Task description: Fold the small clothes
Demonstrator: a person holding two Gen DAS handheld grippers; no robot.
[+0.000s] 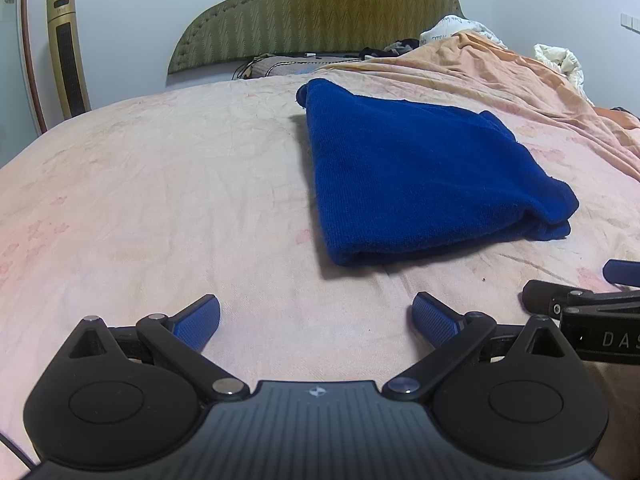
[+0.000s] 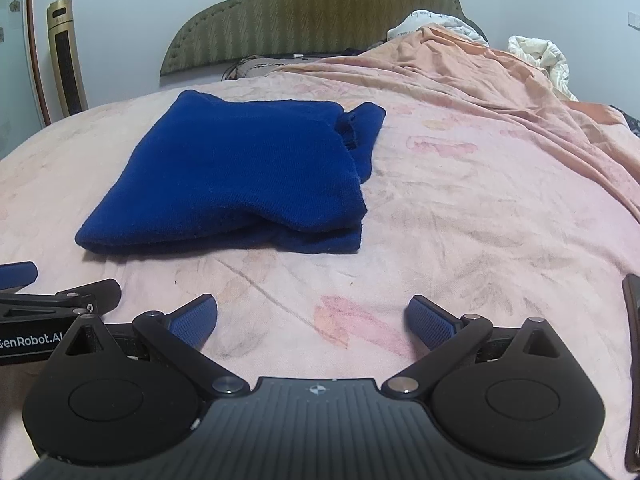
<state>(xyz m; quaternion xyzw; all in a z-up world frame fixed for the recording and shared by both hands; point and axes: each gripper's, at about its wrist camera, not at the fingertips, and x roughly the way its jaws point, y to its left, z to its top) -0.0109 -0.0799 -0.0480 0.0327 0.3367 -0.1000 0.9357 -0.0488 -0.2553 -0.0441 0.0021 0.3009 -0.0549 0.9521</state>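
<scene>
Left wrist view: left gripper [image 1: 316, 322] at bottom centre, fingers spread wide, released, nothing between them, low over the pink bedsheet [image 1: 160, 200]. Blue garment [image 1: 420, 176] folded, right of centre on the sheet, clear of the fingers, long axis running from lower right up toward the green headboard [image 1: 320, 12]. Edge of the right gripper [image 1: 580, 300] at the right border. Right wrist view: right gripper [image 2: 312, 322] at bottom centre, likewise splayed and empty. Blue garment [image 2: 240, 172] left of centre, folded thick edge nearest, a narrow part sticking out at its upper right.
</scene>
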